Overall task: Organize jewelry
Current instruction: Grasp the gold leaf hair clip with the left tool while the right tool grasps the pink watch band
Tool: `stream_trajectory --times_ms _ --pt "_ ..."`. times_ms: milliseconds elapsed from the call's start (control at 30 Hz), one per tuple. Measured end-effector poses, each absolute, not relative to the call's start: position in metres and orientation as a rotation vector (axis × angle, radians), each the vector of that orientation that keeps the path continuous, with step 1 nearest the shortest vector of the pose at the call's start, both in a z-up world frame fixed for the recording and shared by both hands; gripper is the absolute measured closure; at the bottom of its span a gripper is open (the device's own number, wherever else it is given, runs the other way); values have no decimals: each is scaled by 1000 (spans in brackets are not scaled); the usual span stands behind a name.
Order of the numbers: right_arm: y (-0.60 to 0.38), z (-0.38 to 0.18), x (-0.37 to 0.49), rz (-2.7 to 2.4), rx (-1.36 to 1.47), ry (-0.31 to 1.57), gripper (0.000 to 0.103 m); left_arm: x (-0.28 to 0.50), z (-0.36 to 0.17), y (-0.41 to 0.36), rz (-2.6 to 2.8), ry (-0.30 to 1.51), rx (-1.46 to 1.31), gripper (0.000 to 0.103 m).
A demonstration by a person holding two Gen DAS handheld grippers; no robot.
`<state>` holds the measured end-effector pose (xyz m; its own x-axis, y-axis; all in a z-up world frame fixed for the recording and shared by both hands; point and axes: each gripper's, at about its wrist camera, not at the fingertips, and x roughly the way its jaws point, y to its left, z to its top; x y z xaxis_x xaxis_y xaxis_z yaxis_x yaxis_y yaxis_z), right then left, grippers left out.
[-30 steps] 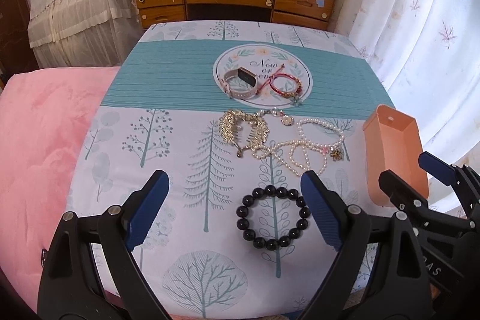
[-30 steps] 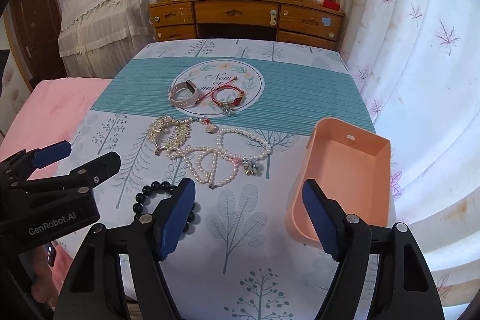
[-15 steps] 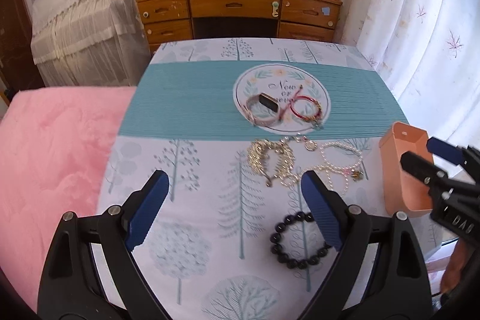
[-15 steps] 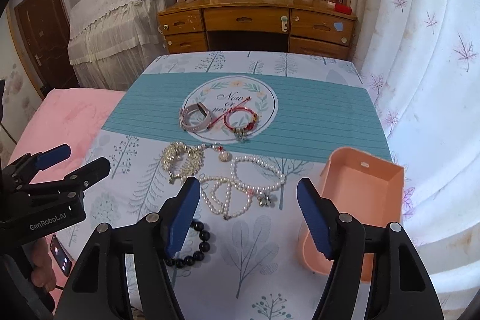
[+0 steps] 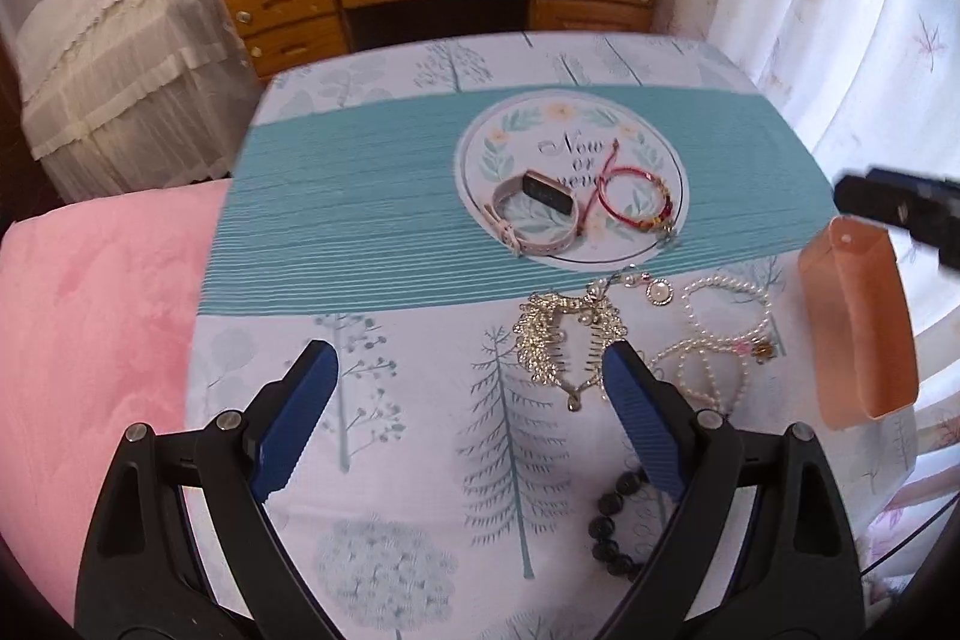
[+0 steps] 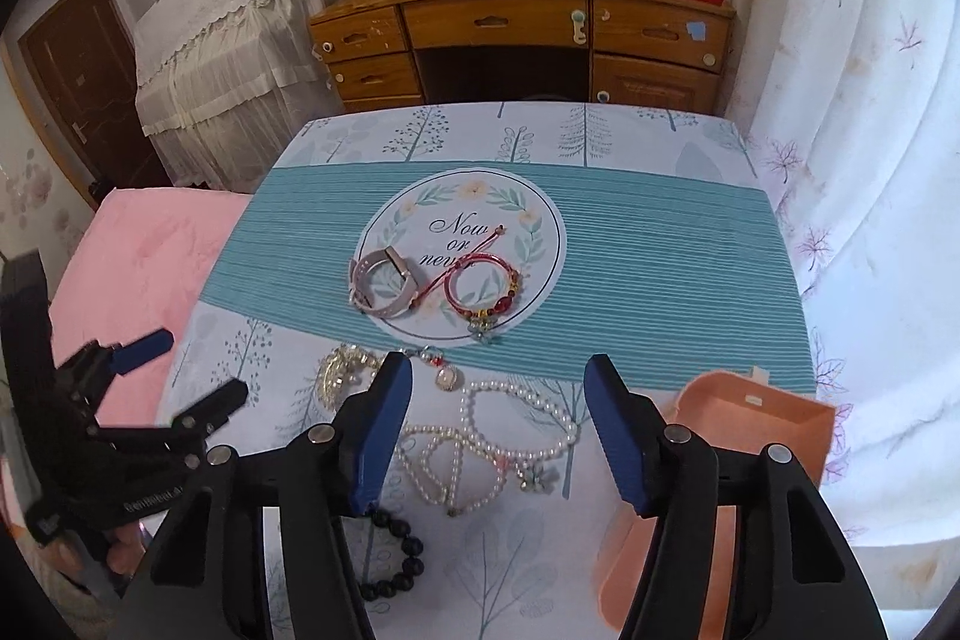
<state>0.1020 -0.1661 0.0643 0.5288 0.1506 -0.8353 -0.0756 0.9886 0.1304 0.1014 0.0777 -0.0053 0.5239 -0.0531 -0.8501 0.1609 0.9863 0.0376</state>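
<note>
Jewellery lies on the tree-print tablecloth [image 5: 420, 436]. A pale watch [image 5: 534, 214] and a red cord bracelet [image 5: 636, 199] rest on the round emblem. Nearer are a gold comb [image 5: 561, 340], a pearl strand [image 6: 480, 436] and a black bead bracelet [image 6: 396, 556]. An empty orange box [image 6: 750, 460] stands at the right edge. My left gripper [image 5: 468, 358] hovers open and empty over the cloth, left of the jewellery. My right gripper [image 6: 498, 370] hangs above the pearls with its jaws closing and nothing between them.
A pink blanket [image 5: 90, 340] lies to the left of the table. White curtains [image 6: 870, 220] hang close on the right. A wooden desk [image 6: 522, 34] stands beyond the far edge, with a lace-covered piece of furniture [image 6: 228, 58] beside it.
The left gripper has slid left, so the black bracelet now sits behind its right finger. The right gripper has drawn back over the pearls, and its jaws have narrowed.
</note>
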Motion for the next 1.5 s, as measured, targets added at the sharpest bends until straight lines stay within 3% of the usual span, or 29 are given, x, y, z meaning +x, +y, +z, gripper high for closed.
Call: stream_trajectory --times_ms 467,867,1067,1167,1267,1367,1500 --pt "-133 -25 230 206 179 1229 48 158 -95 61 -193 1203 98 14" --pt "-60 -85 281 241 135 1351 50 169 -108 61 -177 1213 86 21" --pt "-55 -89 284 237 187 1382 68 169 -105 59 -173 1197 80 31" --pt "-61 -89 280 234 202 1398 70 167 -100 58 -173 1187 82 62" --pt "-64 -89 273 245 230 1413 74 166 -98 58 -158 1187 77 80" --pt "-57 -92 273 240 208 1418 86 164 -96 62 -148 1194 54 80" --pt "-51 -92 272 229 182 1407 92 155 -84 70 -130 1165 25 80"
